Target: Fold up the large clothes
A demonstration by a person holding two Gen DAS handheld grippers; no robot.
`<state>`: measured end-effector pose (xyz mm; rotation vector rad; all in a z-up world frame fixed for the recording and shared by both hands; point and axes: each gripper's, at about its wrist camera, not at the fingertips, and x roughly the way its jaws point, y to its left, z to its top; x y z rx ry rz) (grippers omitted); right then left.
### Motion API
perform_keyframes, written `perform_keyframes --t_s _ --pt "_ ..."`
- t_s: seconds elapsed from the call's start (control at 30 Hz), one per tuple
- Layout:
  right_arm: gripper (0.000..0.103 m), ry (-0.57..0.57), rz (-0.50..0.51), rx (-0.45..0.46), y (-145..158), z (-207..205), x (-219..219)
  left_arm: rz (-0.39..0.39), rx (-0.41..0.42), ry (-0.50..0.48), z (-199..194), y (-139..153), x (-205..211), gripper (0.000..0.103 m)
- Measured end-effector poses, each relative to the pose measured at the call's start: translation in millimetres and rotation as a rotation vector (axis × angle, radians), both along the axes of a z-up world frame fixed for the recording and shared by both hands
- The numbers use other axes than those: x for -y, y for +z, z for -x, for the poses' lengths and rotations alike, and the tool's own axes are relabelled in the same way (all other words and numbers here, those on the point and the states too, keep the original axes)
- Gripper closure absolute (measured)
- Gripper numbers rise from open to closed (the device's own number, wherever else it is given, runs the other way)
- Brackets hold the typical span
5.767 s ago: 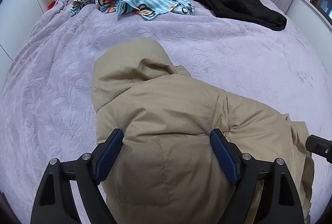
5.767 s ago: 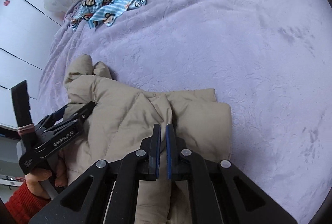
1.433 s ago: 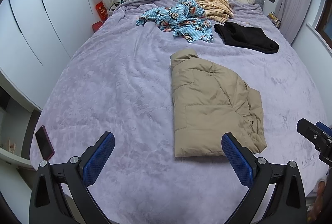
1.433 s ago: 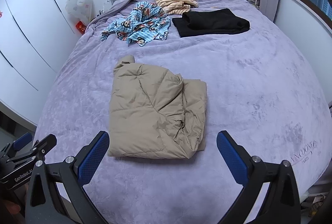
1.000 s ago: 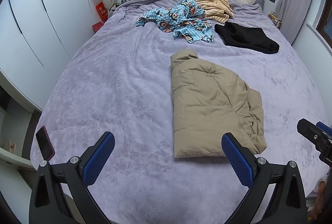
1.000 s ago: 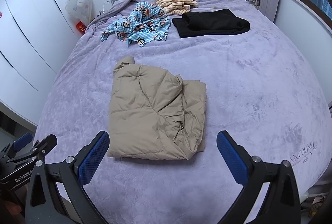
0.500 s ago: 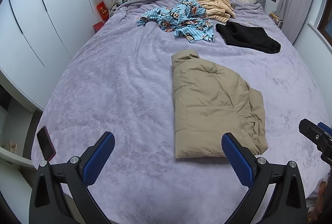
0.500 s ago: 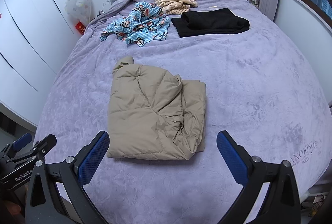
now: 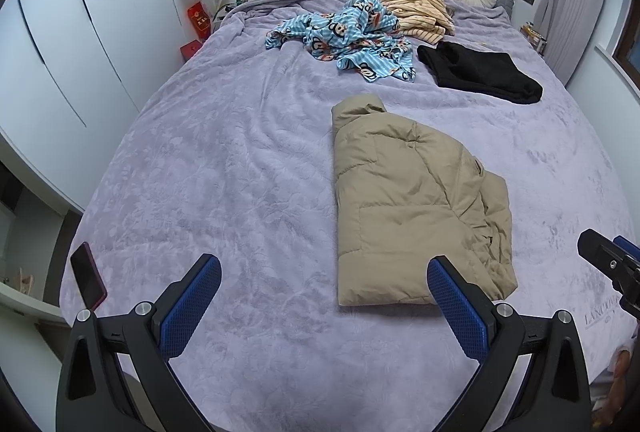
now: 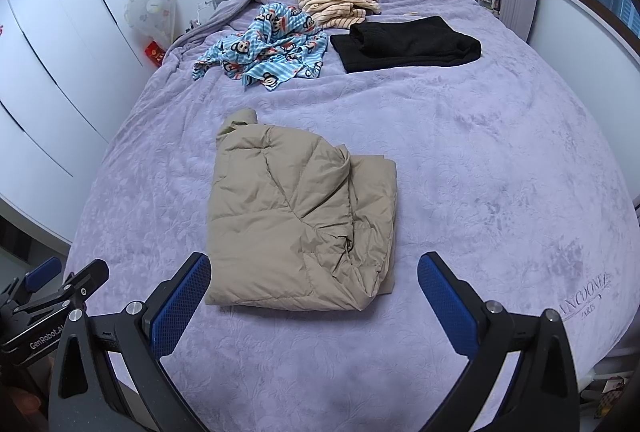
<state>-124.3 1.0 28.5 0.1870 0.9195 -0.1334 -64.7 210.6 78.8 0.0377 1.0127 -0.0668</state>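
In the left wrist view, the tan puffer jacket (image 9: 416, 203) lay folded into a compact block on the purple bed (image 9: 224, 167), nearer the foot and right of centre, its collar end pointing toward the headboard. The fold looked finished, though the right-hand edge was bunched and layered rather than flat. The left gripper (image 9: 324, 304) hung above the foot of the bed with its jaws spread wide and nothing between them, clear of the jacket. Further up the bed sat a crumpled blue cartoon-print garment (image 9: 352, 35), a heaped striped peach garment (image 9: 412, 5) and a black garment (image 9: 480, 71) that appeared already folded. So, as a judgement, one large piece was done and at least the blue and peach ones remained. Only this view showed a dark phone (image 9: 88, 280) at the left edge of the bed; the tip of the right gripper poked in at the right edge.

In the right wrist view, the right gripper (image 10: 316, 296) was likewise wide apart and empty, held back over the foot of the bed with the jacket just beyond it. This view showed the jacket's right side better: stacked layers and a dark gap near the lower corner. It also showed the black garment as a neat rectangle, lettering woven into the blanket at lower right, and the left gripper's body at the lower left.
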Motion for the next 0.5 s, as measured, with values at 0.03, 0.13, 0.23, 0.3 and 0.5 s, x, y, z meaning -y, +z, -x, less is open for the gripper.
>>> perform_keyframes --t_s 0.03,0.13,0.23,0.3,0.5 --pt "0.000 -0.002 -0.002 0.000 0.0 0.1 -1.0 -0.001 0.000 0.000 -0.2 0.1 0.0 0.000" --pt "0.000 -0.002 0.000 0.000 0.1 0.0 -1.0 -0.002 0.000 -0.001 -0.4 0.3 0.3 0.000" --pt "0.000 -0.002 -0.001 0.001 0.3 0.2 -0.6 -0.001 -0.001 0.000 -0.5 -0.5 -0.4 0.000" --pt "0.000 -0.003 -0.001 0.000 0.2 0.1 -0.6 -0.001 -0.001 0.001 -0.3 -1.5 -2.0 0.000" --pt "0.000 -0.005 -0.003 0.000 0.0 0.2 0.9 -0.002 -0.003 -0.001 -1.4 -1.4 -1.8 0.000"
